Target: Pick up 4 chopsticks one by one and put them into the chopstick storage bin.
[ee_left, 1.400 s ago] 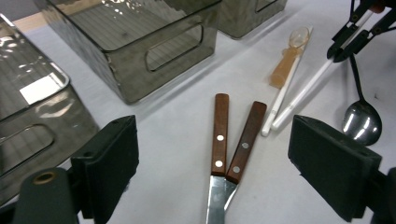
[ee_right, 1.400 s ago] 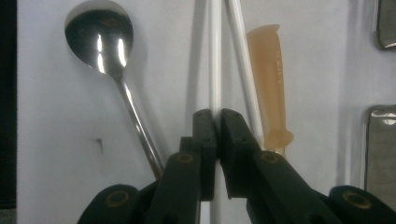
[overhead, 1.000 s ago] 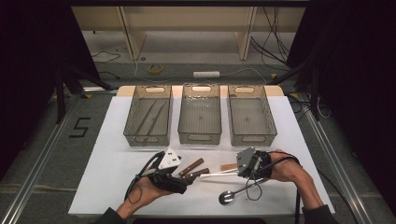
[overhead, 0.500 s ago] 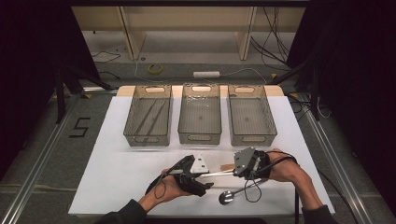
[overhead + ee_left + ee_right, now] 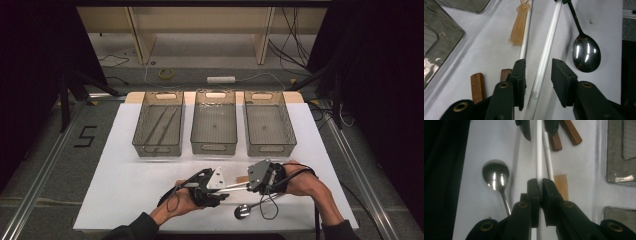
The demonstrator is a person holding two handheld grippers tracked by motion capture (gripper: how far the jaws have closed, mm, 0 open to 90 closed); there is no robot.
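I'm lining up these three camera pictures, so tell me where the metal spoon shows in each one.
High view: the metal spoon lies low and right of centre, on the white table.
Left gripper view: spoon at upper right, bowl toward the camera.
Right gripper view: spoon left of centre.
Shared landmark: the white chopstick beside it, clamped in the right gripper.

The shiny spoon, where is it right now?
In the high view the spoon lies on the white table near the front edge, just below the right gripper and right of the left gripper.
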